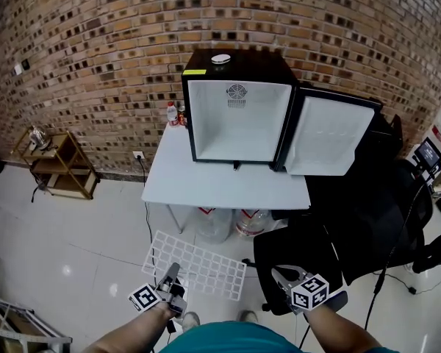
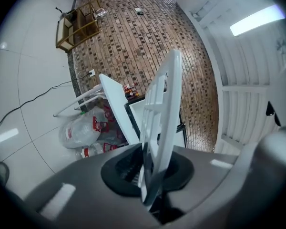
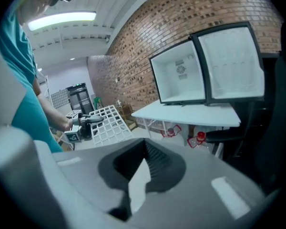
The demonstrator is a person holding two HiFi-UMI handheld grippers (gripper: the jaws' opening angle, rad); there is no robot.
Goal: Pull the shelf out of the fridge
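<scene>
The white grid shelf (image 1: 198, 265) is out of the fridge (image 1: 239, 116) and hangs low over the floor, well in front of the table (image 1: 224, 186). My left gripper (image 1: 170, 274) is shut on the shelf's near edge. In the left gripper view the shelf (image 2: 159, 109) stands edge-on, pinched between the jaws of the left gripper (image 2: 150, 175). My right gripper (image 1: 283, 276) is shut and holds nothing; it hovers to the right of the shelf, apart from it. From the right gripper (image 3: 138, 185) I see the shelf (image 3: 107, 123) and the fridge (image 3: 181, 73), which is bare inside.
The fridge door (image 1: 329, 134) stands open to the right. A black chair (image 1: 309, 248) is just right of my right gripper. Large water bottles (image 1: 213, 223) lie under the table. A wooden rack (image 1: 55, 164) stands by the brick wall at left.
</scene>
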